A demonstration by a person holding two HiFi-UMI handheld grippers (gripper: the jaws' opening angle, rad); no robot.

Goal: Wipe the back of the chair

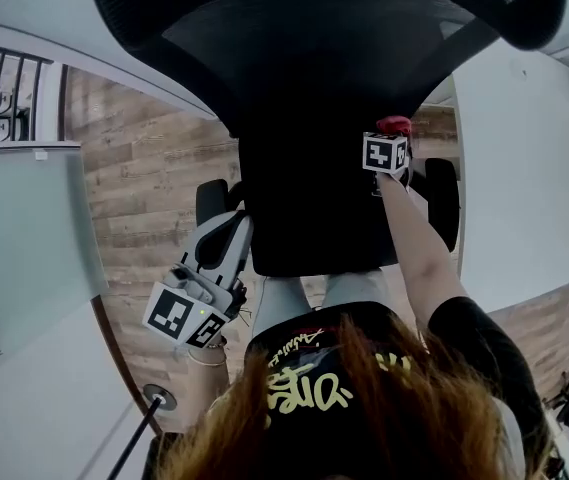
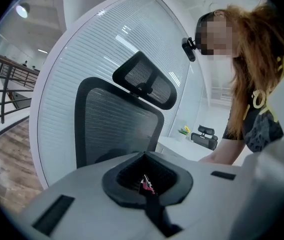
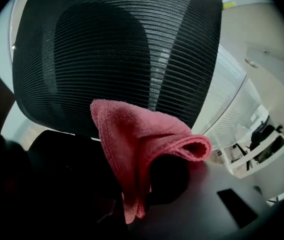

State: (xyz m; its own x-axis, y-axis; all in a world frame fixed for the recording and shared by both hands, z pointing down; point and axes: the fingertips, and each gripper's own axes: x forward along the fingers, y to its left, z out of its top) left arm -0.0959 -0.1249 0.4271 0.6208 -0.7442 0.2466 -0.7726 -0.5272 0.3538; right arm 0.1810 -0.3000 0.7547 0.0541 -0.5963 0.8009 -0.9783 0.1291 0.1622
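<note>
The chair [image 1: 314, 168] stands on a wooden floor [image 1: 144, 168] with its seat toward the person. Its mesh back [image 3: 117, 49] is upright, its long axis running from the seat up to the headrest [image 2: 144, 79], which lies at the far end in the head view. The right claw [image 1: 392, 138] is clamped on a pink cloth [image 3: 142, 149]. The cloth bulges out of the claw in a folded loop, with a loose corner hanging down. It is held near the lower right part of the back, above the seat, and whether it touches the mesh cannot be told. The left claw [image 2: 146, 186] has its jaws drawn together with nothing gripped. It is low beside the left side of the seat, pointing up toward the back.
</note>
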